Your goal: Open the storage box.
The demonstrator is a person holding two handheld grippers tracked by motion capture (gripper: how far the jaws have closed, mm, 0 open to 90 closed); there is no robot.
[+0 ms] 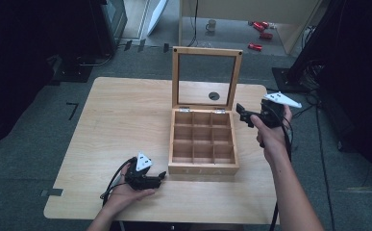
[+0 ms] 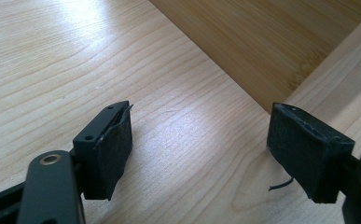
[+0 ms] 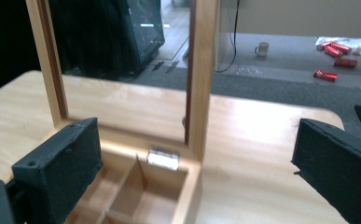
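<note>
Reaching toward the upright lid (image 1: 206,79) of the wooden box (image 1: 203,166), the right gripper (image 1: 243,115) hovers just off the lid's right post, above the box's back right corner; its jaws stand wide apart with nothing between them. In the right gripper view that post (image 3: 201,79) rises between the two black pads, with the hinge (image 3: 163,158) at its foot. The step in hand looks like closing the box, or steadying its lid, though that is a judgement from the pose alone.

The box sits a little right of the middle of the table (image 1: 121,125), its front wall near the table's front edge. The lid is a wooden frame with a clear pane, standing straight up from the back wall. Inside, thin wooden dividers split the box into nine compartments, three by three, and every one that shows looks empty.

The left gripper (image 1: 162,177) rests low on the table near the front edge, just beside the box's front left corner, jaws also spread wide and holding nothing; its own view looks along the table top at the box's side wall (image 2: 262,42).

The next move likely calls for bringing the right gripper's pads onto the lid's frame and tipping it forward gently, while the left gripper keeps the box from sliding.
</note>
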